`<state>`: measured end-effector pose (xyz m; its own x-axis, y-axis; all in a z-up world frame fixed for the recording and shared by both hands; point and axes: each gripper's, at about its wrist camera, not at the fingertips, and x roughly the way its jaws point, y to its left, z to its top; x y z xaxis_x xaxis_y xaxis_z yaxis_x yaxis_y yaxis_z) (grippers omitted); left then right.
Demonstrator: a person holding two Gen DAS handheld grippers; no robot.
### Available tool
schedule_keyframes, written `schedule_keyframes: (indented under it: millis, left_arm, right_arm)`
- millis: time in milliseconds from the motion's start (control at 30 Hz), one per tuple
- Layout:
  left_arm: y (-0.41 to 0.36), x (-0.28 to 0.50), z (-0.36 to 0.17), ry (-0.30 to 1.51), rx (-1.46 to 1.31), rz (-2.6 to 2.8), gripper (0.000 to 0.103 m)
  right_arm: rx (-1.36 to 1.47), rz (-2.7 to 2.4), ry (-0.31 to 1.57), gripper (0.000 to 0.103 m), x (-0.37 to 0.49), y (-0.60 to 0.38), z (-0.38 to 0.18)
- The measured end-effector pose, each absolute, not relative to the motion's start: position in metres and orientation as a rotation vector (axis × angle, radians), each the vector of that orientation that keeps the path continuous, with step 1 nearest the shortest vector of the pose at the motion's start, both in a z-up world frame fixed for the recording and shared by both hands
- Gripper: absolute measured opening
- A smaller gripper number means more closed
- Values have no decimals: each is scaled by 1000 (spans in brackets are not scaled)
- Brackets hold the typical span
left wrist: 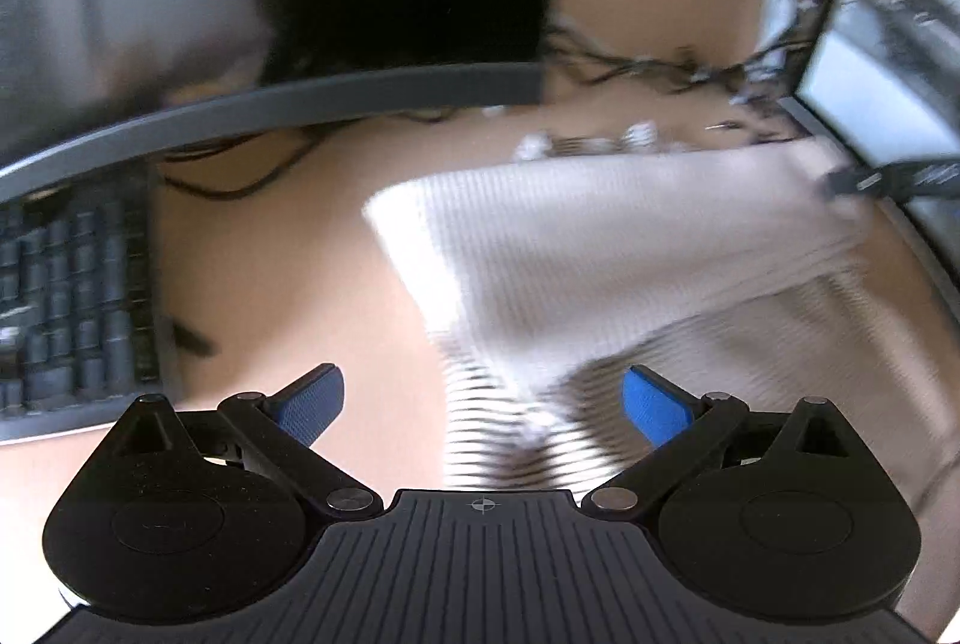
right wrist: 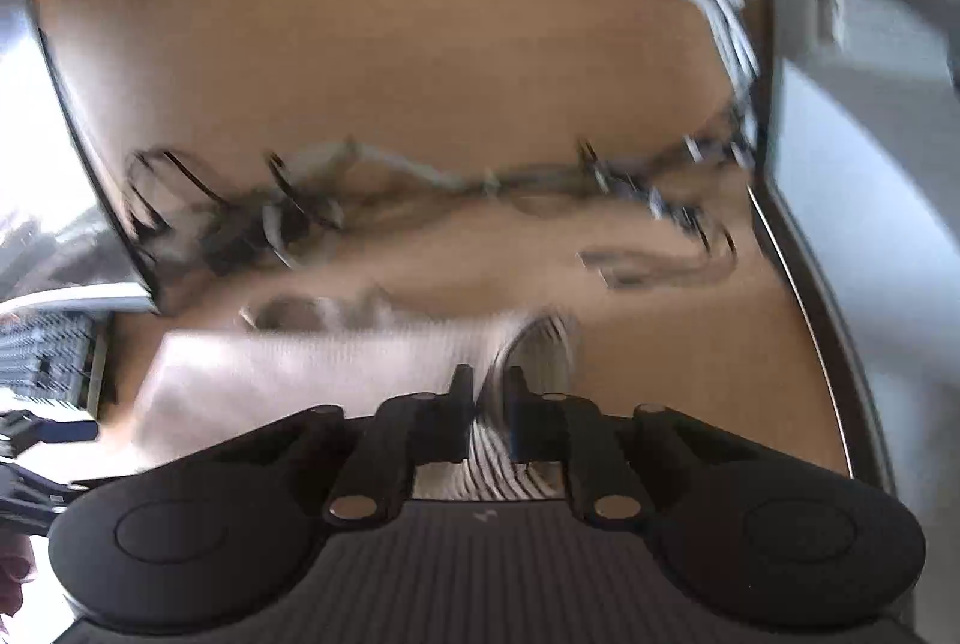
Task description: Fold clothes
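Right wrist: right gripper pinches striped garment; no legible writing.

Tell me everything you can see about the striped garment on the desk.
The striped garment is a pale ribbed knit with thin dark stripes, blurred by motion. Most of it lies spread on the wooden desk, one part folded over itself. The right hand-held gripper is shut on a bunched edge, lifting it. The left hand-held gripper is open just before the cloth, not gripping it.
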<state>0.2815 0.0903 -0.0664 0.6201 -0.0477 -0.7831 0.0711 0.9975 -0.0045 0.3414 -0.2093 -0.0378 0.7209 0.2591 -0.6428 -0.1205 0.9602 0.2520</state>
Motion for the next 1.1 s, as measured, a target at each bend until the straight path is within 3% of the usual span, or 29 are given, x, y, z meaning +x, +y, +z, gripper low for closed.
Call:
schedule_keyframes:
  millis: [100, 300, 433, 533, 600, 700, 867, 1100]
  left_arm:
    - [106, 282, -62, 887, 6, -18, 102]
    - [122, 272, -48, 874, -91, -54, 102]
    - [106, 275, -33, 842, -217, -257, 102]
    - [85, 289, -32, 823, -266, -322, 103]
    - [71, 300, -38, 825, -280, -335, 103]
    - [58, 315, -53, 874, -296, -311, 103]
    - [53, 324, -74, 910, -327, -246, 103]
    - [39, 317, -77, 911, -163, -271, 103]
  right_arm:
    - [163, 217, 730, 7, 344, -205, -29]
    - [108, 150, 859, 8, 348, -204, -78]
    - [67, 153, 849, 11, 350, -199, -74]
    - [8, 142, 842, 21, 350, -195, -68]
    - [-17, 140, 809, 37, 347, -192, -60]
    - [-28, 173, 715, 50, 339, -186, -39]
    - [24, 235, 685, 51, 339, -181, -34]
    - [42, 234, 743, 52, 337, -183, -55]
